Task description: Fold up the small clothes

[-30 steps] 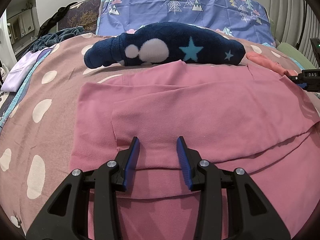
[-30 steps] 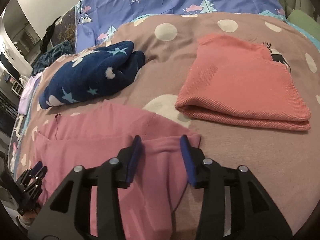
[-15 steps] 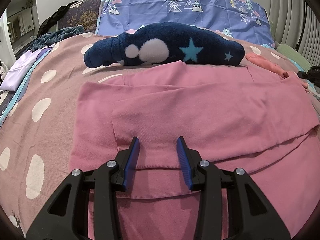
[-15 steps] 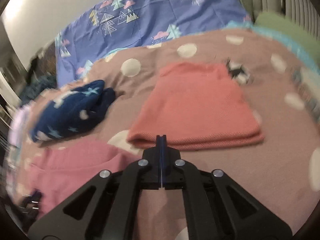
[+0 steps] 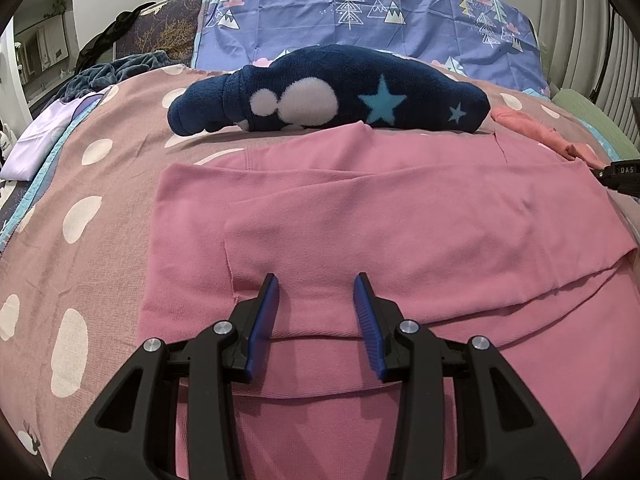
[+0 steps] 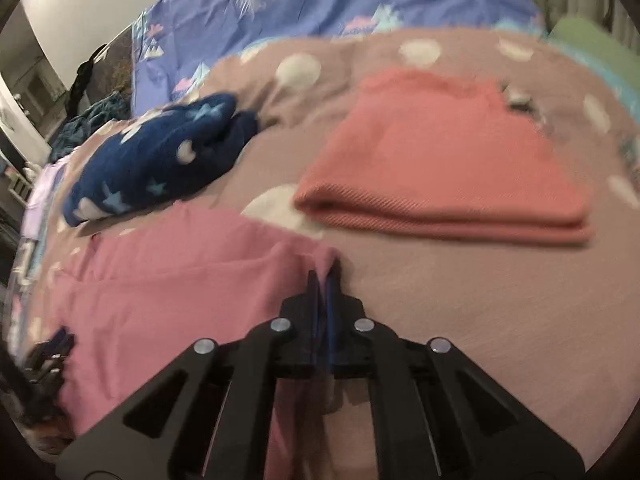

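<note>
A pink garment [image 5: 380, 216] lies spread flat on the spotted bedspread [image 5: 80, 184], partly folded over itself. My left gripper [image 5: 316, 304] is open, low over the garment's near hem, with nothing between the jaws. My right gripper [image 6: 322, 280] is shut on the pink garment's right corner [image 6: 316, 258]; the view is blurred. The pink garment also shows in the right wrist view [image 6: 180, 284]. The right gripper's tip shows at the right edge of the left wrist view [image 5: 622, 174].
A folded navy fleece with stars and white spots [image 5: 332, 96] lies just behind the pink garment. A folded coral garment [image 6: 448, 168] lies to the right. A blue tree-print pillow [image 5: 368, 12] stands at the bed's head. Clothes are piled at the far left [image 5: 108, 72].
My right gripper closed, swung up and away, then came back down and now pinches the pink garment's right corner. My left gripper has stayed open in place.
</note>
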A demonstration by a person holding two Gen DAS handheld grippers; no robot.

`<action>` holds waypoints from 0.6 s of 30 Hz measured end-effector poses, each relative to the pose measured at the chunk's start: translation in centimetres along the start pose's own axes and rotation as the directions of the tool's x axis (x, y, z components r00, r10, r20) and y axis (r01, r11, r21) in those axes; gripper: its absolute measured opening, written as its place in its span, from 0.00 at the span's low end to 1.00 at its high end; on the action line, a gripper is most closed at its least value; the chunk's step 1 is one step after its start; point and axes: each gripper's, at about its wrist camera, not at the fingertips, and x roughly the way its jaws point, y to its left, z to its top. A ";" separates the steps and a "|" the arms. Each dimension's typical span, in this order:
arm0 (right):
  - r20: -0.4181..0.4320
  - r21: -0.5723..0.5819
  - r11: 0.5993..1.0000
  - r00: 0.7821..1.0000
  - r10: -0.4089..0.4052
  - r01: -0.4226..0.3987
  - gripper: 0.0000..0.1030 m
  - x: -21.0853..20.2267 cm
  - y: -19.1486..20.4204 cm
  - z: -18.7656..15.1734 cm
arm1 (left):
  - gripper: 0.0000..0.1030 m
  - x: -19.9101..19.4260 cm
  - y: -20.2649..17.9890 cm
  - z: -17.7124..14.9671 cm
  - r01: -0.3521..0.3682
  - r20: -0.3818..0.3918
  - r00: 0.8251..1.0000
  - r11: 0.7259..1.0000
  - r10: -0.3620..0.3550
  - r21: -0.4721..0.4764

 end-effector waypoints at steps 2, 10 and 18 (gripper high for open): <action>0.038 -0.003 0.999 0.999 -0.038 0.038 0.02 -0.6 -0.2 -0.2 | 0.40 0.0 0.0 0.0 0.002 0.000 1.000 1.000 -0.002 -0.002; 0.159 -0.099 0.995 0.987 -0.006 0.022 0.00 -6.2 2.2 -2.8 | 0.40 0.0 0.1 0.0 0.006 0.000 1.000 1.000 -0.006 -0.005; 0.148 -0.346 0.886 0.950 -0.273 0.309 0.00 -3.7 4.1 -11.0 | 0.40 0.0 0.4 -0.1 0.025 0.002 1.000 0.999 -0.025 -0.020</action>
